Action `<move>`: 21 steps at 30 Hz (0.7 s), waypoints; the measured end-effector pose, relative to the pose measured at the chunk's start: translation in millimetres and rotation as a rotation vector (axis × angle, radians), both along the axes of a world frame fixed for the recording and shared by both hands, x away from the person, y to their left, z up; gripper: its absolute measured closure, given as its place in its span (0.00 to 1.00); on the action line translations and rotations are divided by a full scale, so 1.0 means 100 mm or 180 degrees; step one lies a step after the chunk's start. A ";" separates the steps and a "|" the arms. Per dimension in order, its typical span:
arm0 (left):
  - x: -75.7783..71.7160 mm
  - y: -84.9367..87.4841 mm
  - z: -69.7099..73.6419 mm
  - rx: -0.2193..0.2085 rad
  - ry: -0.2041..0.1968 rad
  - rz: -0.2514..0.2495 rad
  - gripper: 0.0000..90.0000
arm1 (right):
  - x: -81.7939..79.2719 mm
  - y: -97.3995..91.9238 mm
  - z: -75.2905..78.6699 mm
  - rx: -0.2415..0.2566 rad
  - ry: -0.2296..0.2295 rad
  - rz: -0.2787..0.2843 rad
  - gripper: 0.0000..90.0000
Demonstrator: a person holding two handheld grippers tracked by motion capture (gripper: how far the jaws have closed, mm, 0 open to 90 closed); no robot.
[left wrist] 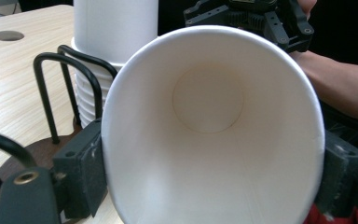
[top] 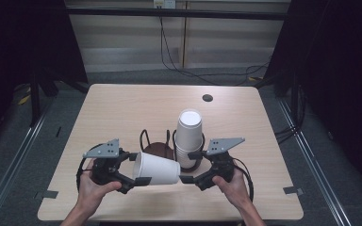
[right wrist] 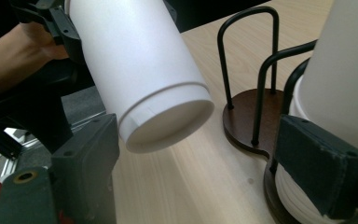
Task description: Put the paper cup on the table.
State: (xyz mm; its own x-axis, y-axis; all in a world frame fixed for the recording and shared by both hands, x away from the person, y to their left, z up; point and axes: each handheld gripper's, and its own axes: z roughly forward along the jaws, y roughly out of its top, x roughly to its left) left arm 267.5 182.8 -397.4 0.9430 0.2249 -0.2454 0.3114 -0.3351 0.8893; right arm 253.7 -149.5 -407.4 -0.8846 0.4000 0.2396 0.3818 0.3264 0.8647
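While looking from the near edge of the table (top: 122, 108) outward: first two forearms, with the left hand (top: 92, 186) and the right hand (top: 235, 183) each wrapped round a gripper body.

Just beyond the left hand, the left gripper (top: 136, 168), clamped on a white paper cup (top: 156, 168). Held on its side above the tabletop, mouth toward the left gripper, base toward the right one. Pinched near the rim, one black pad on either side of the wall. From the left gripper view, straight down into the cup (left wrist: 209, 140), round bottom at the back, with pads of the left gripper (left wrist: 209, 177) pressed against the left and right flanks.

Opposite, the right gripper (top: 191, 167), jaws spread wide and grasping nothing. From the right gripper view, the cup's base (right wrist: 140, 70) hanging above and just beside one pad of the right gripper (right wrist: 203, 177), seemingly apart from it; the other pad close in front of the stack of cups (right wrist: 340, 70), contact impossible to judge.

Behind both grippers, a cup holder (top: 158, 148) of black wire loops on dark wooden discs. Nearer disc bare (right wrist: 244, 112); farther one filled with the stack of cups (top: 189, 129), upright and nested, top cup mouth down.

Farther back, bare pale wood and a small dark round hole (top: 207, 98) near the far edge, also visible from the left gripper view (left wrist: 8, 35). Beyond the table, black cables (top: 179, 61) trailing down the wall and across grey floor.
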 end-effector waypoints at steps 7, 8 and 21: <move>-0.05 0.06 -0.01 0.0161 0.0033 0.0028 0.17 | -0.01 -0.06 0.03 -0.0014 -0.0031 -0.0135 0.16; -0.05 0.07 -0.02 0.0179 0.0041 0.0044 0.17 | -0.01 -0.07 0.02 0.0006 -0.0027 -0.0160 0.16; -0.02 0.36 0.05 0.0451 0.0111 0.0322 0.16 | -0.01 -0.08 -0.01 -0.0025 -0.0035 -0.0243 0.17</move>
